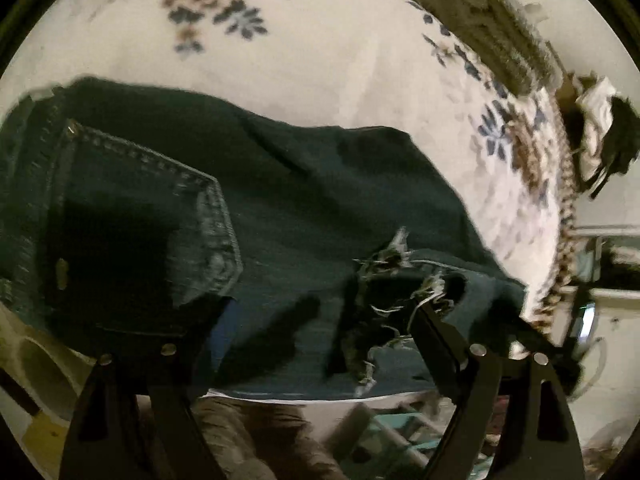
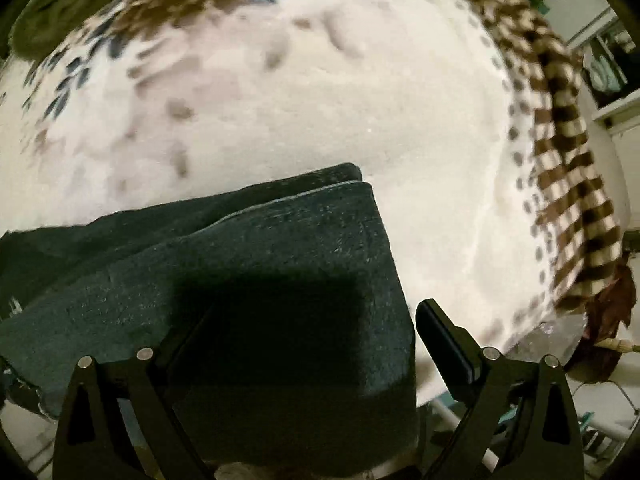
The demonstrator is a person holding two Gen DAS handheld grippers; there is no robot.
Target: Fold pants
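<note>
**Dark jeans spread on a flowered bed cover, both grippers above them with jaws apart**

A pale bed cover [image 1: 320,60] with blue and brown flowers filled most of both views, and a brown checked border [image 2: 568,152] ran along its edge on the right side of the right wrist view. A grey-brown blanket or towel [image 1: 480,12] lay bunched at the far upper edge of the cover.

The jeans [image 1: 300,208] lay flat across the near part of the cover. In the left wrist view a stitched back pocket [image 1: 160,208] showed on the left side, and a frayed tear [image 1: 396,280] sat close to the right finger. In the right wrist view the leg end [image 2: 304,240] lay with two layers stacked, its hem edge toward the bare cover.

The left gripper [image 1: 304,312] hung over the jeans with its jaws wide apart and nothing pinched between them. The right gripper [image 2: 304,320] also stood with jaws apart over the leg end; its left finger was lost in shadow against the dark cloth, so contact there could not be judged. Its right finger [image 2: 444,340] stood just beside the cloth edge, over the cover.
</note>
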